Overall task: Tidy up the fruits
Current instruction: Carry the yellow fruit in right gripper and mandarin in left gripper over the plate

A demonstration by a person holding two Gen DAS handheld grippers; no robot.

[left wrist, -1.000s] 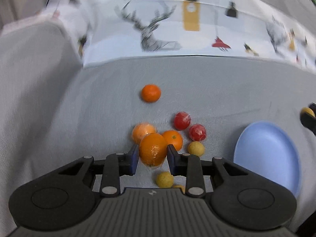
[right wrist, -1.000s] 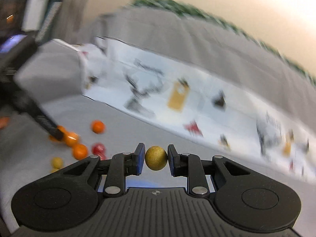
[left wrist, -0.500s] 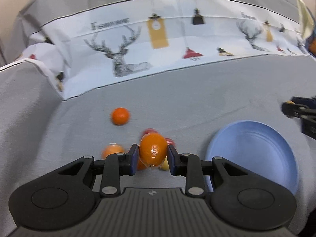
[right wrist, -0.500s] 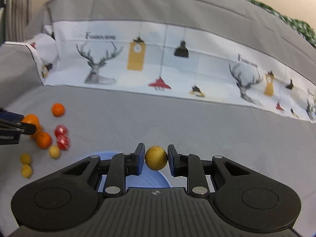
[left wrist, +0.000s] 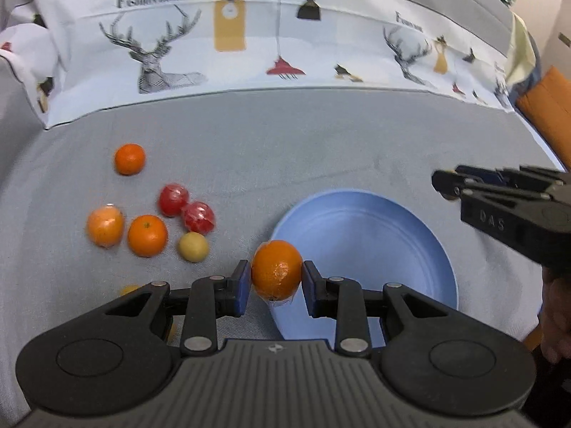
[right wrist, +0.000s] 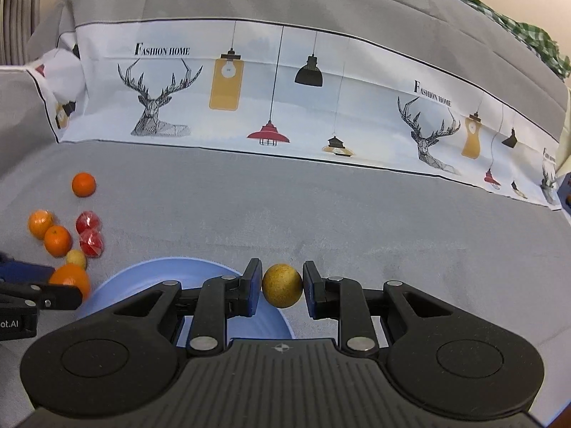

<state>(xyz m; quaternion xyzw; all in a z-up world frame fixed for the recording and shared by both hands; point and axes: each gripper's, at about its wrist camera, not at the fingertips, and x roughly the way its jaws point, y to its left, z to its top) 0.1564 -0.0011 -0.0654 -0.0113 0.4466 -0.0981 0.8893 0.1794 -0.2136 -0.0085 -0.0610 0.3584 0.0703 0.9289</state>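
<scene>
Both tools have swung over from the fruit pile to the blue plate since the earlier frames, each carrying one fruit.

Left tool [left wrist: 275,281] is clamped on an orange [left wrist: 276,270], which hangs over the near-left rim of the blue plate [left wrist: 374,235]; right tool [right wrist: 282,287] is clamped on a small yellow-brown fruit [right wrist: 282,285] at the plate's right edge, mostly over grey cloth. The plate lies ahead and to the right of the left tool, and below and to the left of the right one, so each release probably needs a short move inward; the left hand appears nearer. Loose oranges, two red wrapped fruits [left wrist: 187,208] and a yellow fruit [left wrist: 193,246] lie on the cloth well left of the plate.
</scene>
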